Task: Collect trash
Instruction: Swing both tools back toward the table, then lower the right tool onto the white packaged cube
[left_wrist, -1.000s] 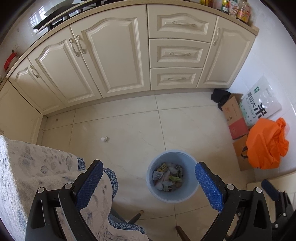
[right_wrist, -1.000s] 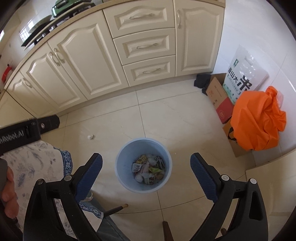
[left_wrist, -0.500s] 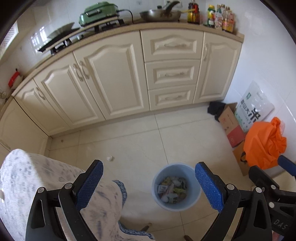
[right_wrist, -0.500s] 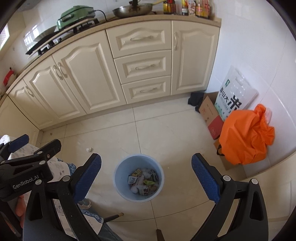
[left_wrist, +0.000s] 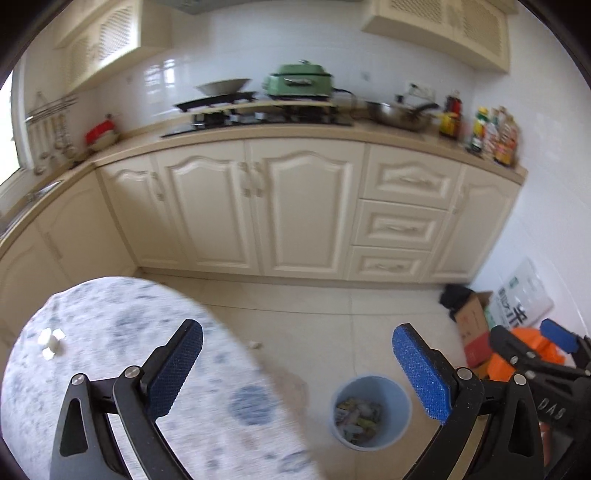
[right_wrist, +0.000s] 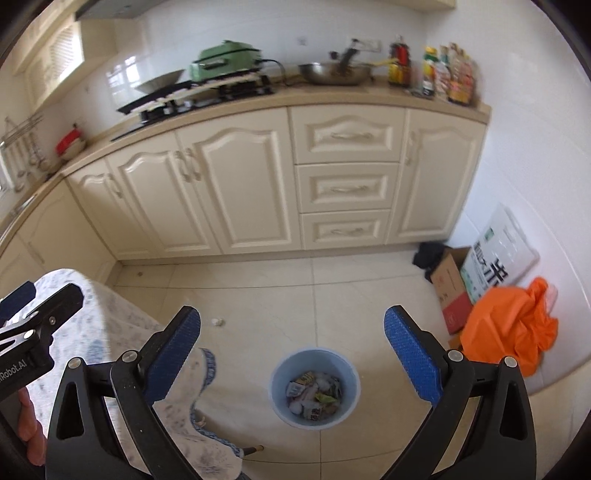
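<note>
A light blue trash bin (left_wrist: 370, 411) stands on the tiled floor, holding several wrappers; it also shows in the right wrist view (right_wrist: 314, 386). Small white crumpled pieces (left_wrist: 51, 341) lie on the round table with a blue-patterned cloth (left_wrist: 122, 350). A small white scrap (left_wrist: 254, 345) lies on the floor beside the table, also in the right wrist view (right_wrist: 217, 322). My left gripper (left_wrist: 297, 363) is open and empty, high above table and bin. My right gripper (right_wrist: 291, 354) is open and empty above the bin.
Cream kitchen cabinets (right_wrist: 258, 184) run along the back with a stove and pans on top. By the right wall sit an orange bag (right_wrist: 513, 328), cardboard boxes (right_wrist: 448, 291) and a white rice sack (right_wrist: 498, 254). The table cloth hangs at left (right_wrist: 110, 332).
Both grippers have risen and tilted up; the counter top and wall came into view, the bin dropped lower in frame and the table top with white pieces appeared. Both stayed open.
</note>
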